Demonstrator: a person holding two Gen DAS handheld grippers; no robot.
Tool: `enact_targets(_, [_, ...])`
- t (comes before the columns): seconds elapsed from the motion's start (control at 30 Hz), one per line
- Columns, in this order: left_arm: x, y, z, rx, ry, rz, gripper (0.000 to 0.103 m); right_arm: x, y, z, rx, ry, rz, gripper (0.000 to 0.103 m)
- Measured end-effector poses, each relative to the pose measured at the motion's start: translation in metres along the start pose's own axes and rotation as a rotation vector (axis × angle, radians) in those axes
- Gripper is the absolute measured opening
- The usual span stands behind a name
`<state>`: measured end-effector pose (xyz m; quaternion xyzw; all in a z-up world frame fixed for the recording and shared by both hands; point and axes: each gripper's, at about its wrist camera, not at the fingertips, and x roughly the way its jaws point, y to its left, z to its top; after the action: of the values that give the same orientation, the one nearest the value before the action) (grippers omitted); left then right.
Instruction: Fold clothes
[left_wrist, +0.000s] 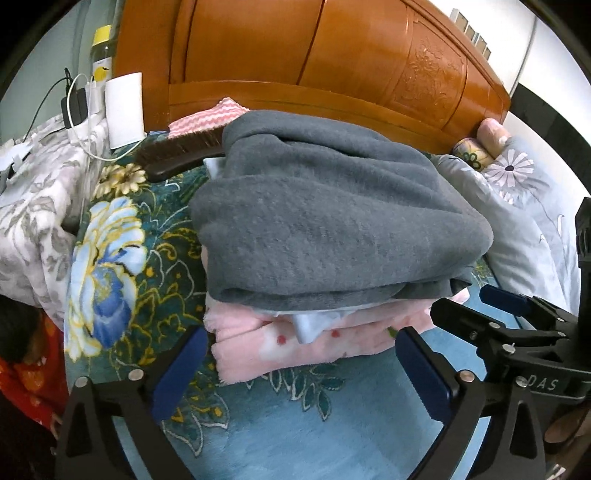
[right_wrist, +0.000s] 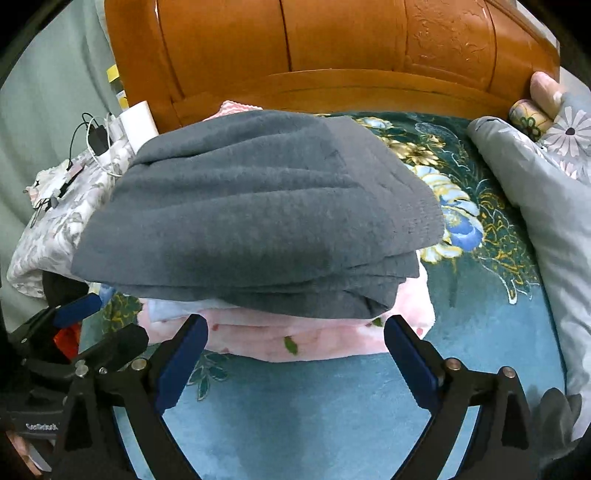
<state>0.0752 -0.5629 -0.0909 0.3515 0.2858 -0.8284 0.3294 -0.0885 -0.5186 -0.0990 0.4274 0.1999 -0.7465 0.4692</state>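
Grey fleece, folded thick, topped a small stack on the bed as both tools stood off from it. The grey garment (left_wrist: 332, 221) lay over a pale blue piece (left_wrist: 314, 325) and a pink flowered garment (left_wrist: 295, 343), the whole stack straight ahead of both sets of jaws and just beyond their tips. The left gripper (left_wrist: 301, 360) was spread wide and held nothing; the right gripper (right_wrist: 295, 354) was likewise wide apart and empty, and its black frame showed at the right edge of the left view. Neither touched cloth. Beyond the stack, toward the wooden headboard (left_wrist: 314, 55), lay a dark brush (left_wrist: 177, 155), with a white box (left_wrist: 123, 109) and chargers off to the left of the jaws. A grey flowered quilt (right_wrist: 535, 203) was bunched to the right on the blue floral blanket (right_wrist: 295, 413). The folding of this piece looked finished, the stack squared but slightly overhanging. A next move would likely call for tidying the edges or reaching for another garment, though none unfolded was plainly in view.
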Motion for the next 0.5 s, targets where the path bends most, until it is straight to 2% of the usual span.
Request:
enact_targets(0.27, [0.0038,-0.0019,-0.0048,0.005,-0.015,-0.002,0.103,0.0026,0.0005,-0.0033,-0.012,-0.017,-0.039,0.098])
enact_targets(0.5, [0.0100,-0.0020,-0.0094,0.000,0.005,-0.012,0.103,0.0083,-0.0020,-0.0072,-0.007,0.006,-0.045,0.099])
